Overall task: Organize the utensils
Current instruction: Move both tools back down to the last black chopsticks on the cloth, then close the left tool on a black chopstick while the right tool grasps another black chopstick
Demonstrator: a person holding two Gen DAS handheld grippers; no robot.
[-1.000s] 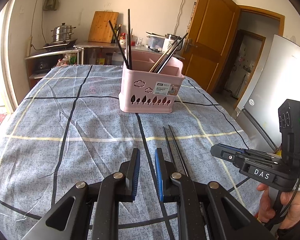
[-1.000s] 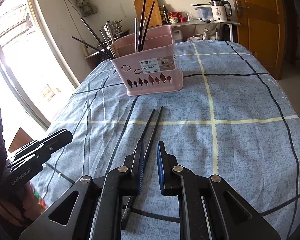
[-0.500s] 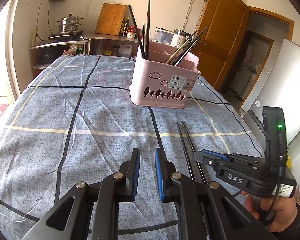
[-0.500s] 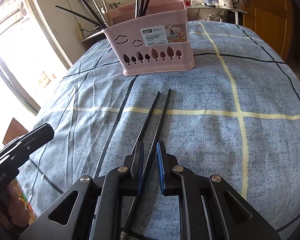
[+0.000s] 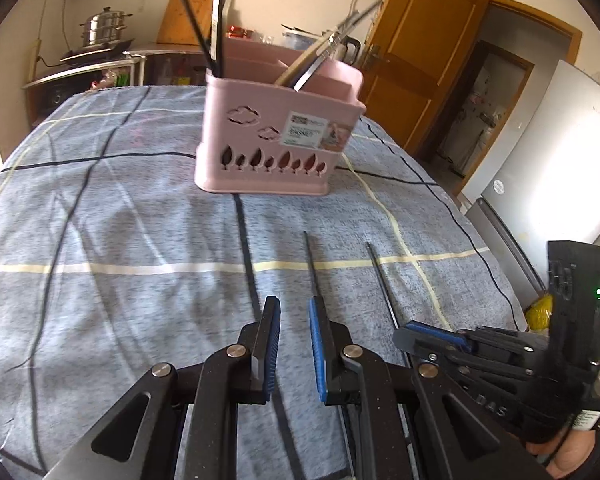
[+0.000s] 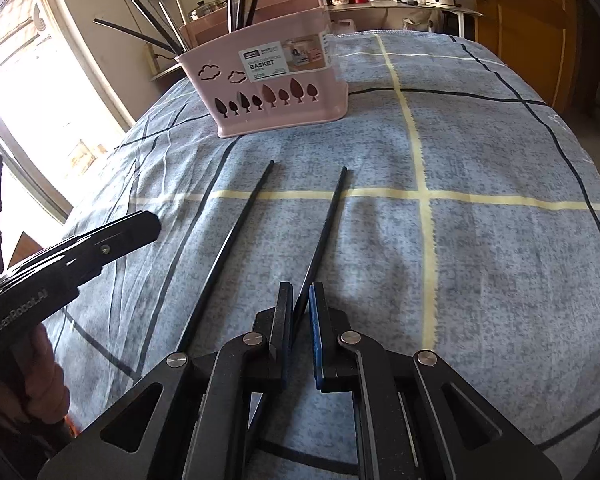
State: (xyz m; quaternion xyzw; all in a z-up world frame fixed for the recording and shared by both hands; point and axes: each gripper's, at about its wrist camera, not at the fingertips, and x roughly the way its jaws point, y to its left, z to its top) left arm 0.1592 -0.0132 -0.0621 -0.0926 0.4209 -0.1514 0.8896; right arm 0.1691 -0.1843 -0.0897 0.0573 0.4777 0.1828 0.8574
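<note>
Closing on the right-hand chopstick [image 6: 327, 224], the right gripper [image 6: 299, 332] has its jaws narrowing with the black stick running up between the blue pads; whether the pads press it yet, I cannot tell. The second chopstick [image 6: 236, 236] lies free on the checked cloth [image 6: 480, 152], toward 9 o'clock of the held one, the two splayed apart at their far tips. The pink basket [image 6: 284, 92] stands at 12 o'clock, well beyond both tips, already bristling with sticks.

The left gripper [image 5: 293, 346] hovers low over the cloth with fingers nearly together and nothing between them; a chopstick [image 5: 311, 268] runs just past its right finger, outside the gap.

Risks, as judged:
- Grip sits near the stick's near end, so the long free end may droop or pivot when lifted.
- Thin, smooth stick could roll out of the pads if they close off-centre.
- Pads may snag the soft cloth and drag it, shifting the other stick.
- The two grippers are close; a sideways move could knock them together.
</note>
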